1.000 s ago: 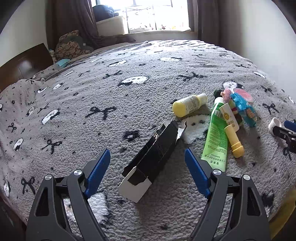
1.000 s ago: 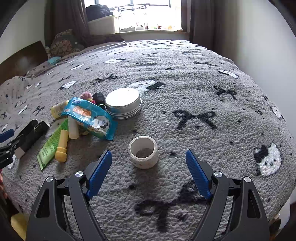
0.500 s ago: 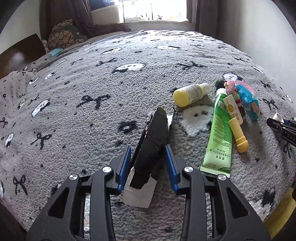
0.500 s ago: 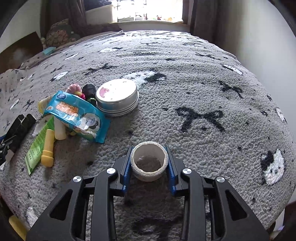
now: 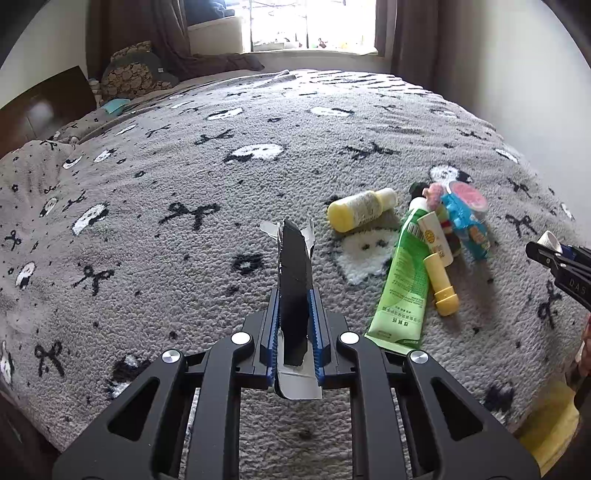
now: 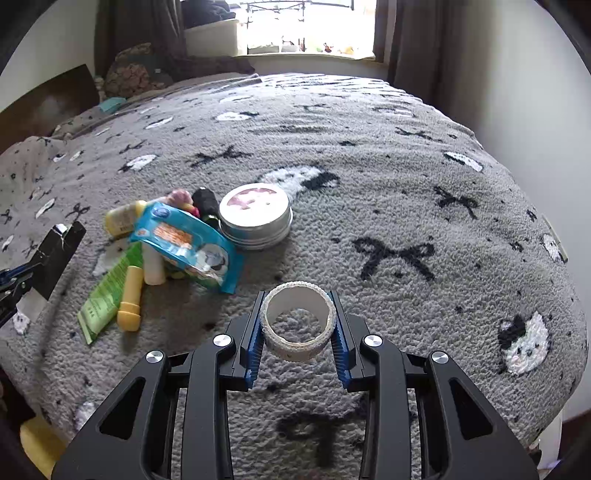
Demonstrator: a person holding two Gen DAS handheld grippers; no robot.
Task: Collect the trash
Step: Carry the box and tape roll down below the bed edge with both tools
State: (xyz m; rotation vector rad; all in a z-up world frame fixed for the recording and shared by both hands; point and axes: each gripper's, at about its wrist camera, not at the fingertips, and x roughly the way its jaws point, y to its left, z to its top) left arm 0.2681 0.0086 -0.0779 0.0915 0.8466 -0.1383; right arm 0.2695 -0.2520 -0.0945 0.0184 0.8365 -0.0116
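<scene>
Two grippers, both loaded. My left gripper (image 5: 294,332) is clamped on a flattened black carton (image 5: 293,273): blue pads press its two faces, the carton stands on edge between them and runs straight forward from the fingers, its torn white flaps at the far end, a white end flap poking back toward the camera. I cannot tell whether its lower edge touches the blanket (image 5: 184,177).

My right gripper (image 6: 298,325) pinches a spent tape roll (image 6: 297,319), white ring, opening facing the lens, pads on its left and right sides. Through the hole I see grey blanket pile.

Outward from the left gripper, to its right: green tube (image 5: 404,280) lying lengthwise, yellow stick (image 5: 441,284) beside it and touching, white-and-orange tube (image 5: 436,236) across the top of both. Yellow bottle (image 5: 360,214) lies on its side just beyond, apart from the carton. Blue wrapper (image 5: 469,221) further right, over a cluster of small items I cannot make out.

From the right wrist view the same heap sits to the left of the roll, well apart from it; a round tin (image 6: 255,214) with a pinkish lid lies behind the blue wrapper. Grey bow-and-cat-face blanket covers the whole bed. Window (image 6: 306,26) and dark curtains at the far end.
</scene>
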